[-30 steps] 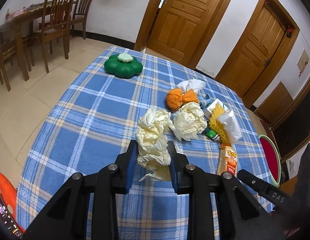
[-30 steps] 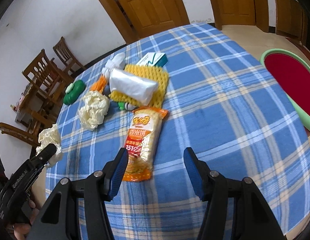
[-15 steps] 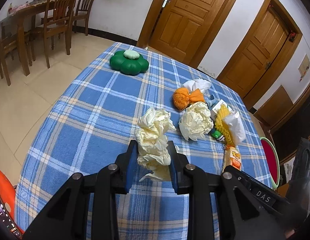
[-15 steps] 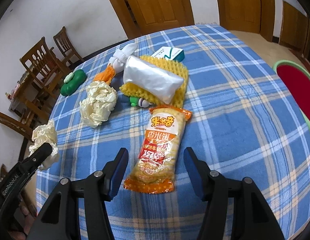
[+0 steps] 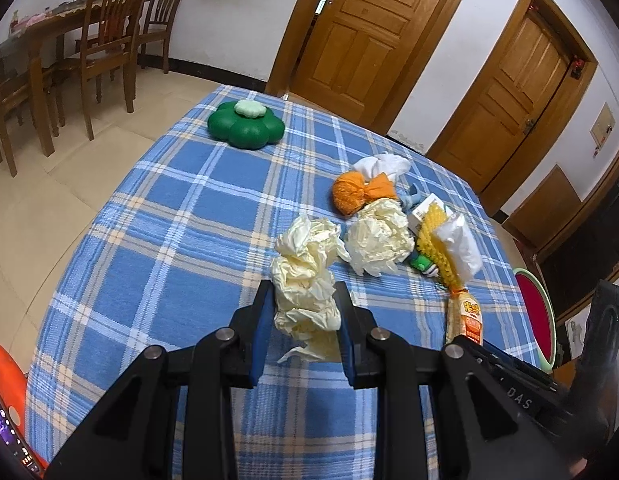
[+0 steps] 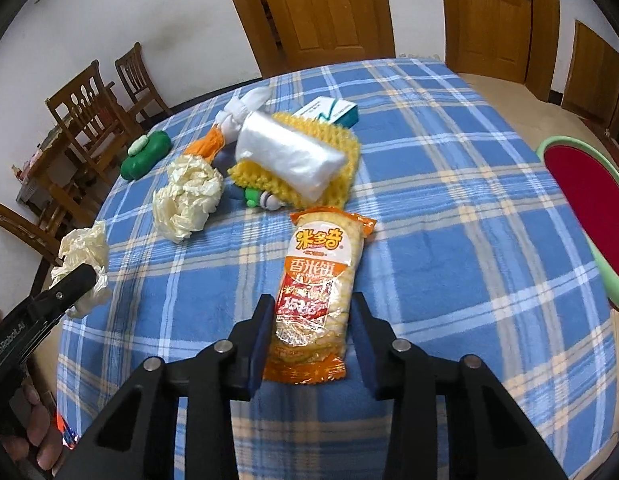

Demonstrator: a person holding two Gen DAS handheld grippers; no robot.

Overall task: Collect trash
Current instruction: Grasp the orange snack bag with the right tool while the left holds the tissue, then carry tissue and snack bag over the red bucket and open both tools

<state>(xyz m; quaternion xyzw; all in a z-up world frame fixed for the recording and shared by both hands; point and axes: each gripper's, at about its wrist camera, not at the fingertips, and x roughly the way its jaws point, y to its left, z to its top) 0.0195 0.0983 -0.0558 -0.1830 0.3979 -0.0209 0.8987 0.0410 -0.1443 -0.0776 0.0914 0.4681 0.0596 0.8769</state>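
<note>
Left gripper: gripping crumpled cream paper wad over plaid table. Right gripper: jaws bracketing rice-cracker packet lying on the table, seemingly not yet clamping. Next: closing, lifting, binning both.

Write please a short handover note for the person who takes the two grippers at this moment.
Left gripper: shut on a crumpled paper wad, above the table.
Right gripper: jaws on both sides of the snack packet; whether they grip it, I cannot tell.
Still on the table: second paper wad, plastic bag on yellow foam net, orange net.
Nothing binned yet, as far as the views show.
</note>
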